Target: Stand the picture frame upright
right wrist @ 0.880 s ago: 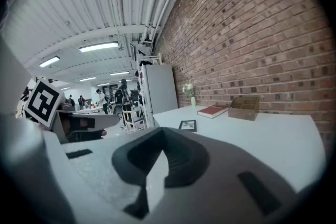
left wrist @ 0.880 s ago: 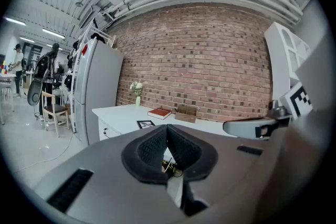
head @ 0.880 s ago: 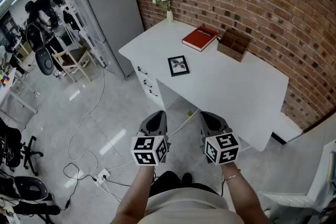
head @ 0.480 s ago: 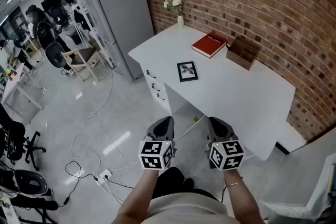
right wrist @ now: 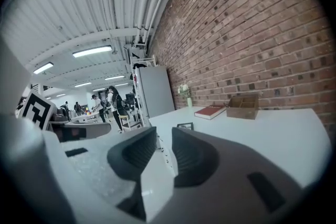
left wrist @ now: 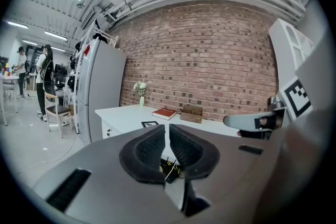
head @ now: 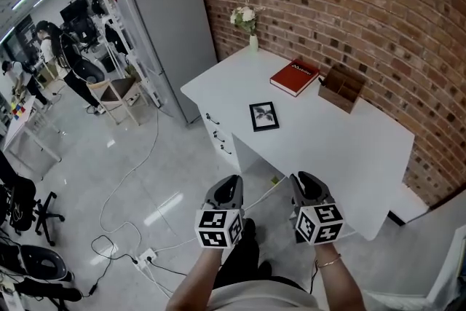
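The left tongs (head: 226,187) hover short of the table (head: 331,138), jaws together on nothing. The frame (head: 263,116) lies flat on the table (well apart from both tongs). The right tongs (head: 306,182) have their jaws apart, empty.

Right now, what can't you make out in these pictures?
- Frame, head view: it lies flat, so its back and any stand are hidden underneath. Its picture is too small to make out.
- Book, head view: the cover print is too small.
- Box, head view: the contents are too small to tell.
- Under the desk, head view: hidden by the top.
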Available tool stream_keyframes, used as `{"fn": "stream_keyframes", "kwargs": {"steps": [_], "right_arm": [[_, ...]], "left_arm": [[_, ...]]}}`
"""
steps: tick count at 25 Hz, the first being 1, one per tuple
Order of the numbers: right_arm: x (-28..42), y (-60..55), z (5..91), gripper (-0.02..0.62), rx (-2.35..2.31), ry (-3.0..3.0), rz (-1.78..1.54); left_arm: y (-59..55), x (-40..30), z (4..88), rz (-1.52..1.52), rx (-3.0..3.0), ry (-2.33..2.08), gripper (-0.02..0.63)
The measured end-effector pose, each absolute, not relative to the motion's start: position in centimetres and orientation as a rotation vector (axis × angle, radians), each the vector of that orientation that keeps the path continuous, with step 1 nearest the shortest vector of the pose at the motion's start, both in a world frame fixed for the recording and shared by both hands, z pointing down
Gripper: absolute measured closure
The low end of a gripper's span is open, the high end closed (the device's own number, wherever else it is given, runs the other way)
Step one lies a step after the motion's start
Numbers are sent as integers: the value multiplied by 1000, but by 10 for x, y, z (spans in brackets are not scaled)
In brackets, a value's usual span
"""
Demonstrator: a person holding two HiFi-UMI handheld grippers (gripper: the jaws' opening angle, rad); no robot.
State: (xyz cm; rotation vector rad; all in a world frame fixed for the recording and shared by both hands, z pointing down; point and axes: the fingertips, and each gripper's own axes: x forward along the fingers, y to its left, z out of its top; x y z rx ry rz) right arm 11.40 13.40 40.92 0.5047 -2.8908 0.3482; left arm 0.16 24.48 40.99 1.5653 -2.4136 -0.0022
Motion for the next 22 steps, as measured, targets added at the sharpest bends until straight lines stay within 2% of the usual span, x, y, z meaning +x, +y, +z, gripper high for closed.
{"fn": "stream_keyframes", "kwargs": {"steps": [8, 22], "right_arm": [[82, 109, 421, 491, 538, -2846, 382], [-32, 28, 432, 489, 572, -2775, 366]], "left_arm": [[223, -40, 423, -25, 1531, -2397, 514], [146, -156, 443, -20, 1510, -2344, 483]]}}
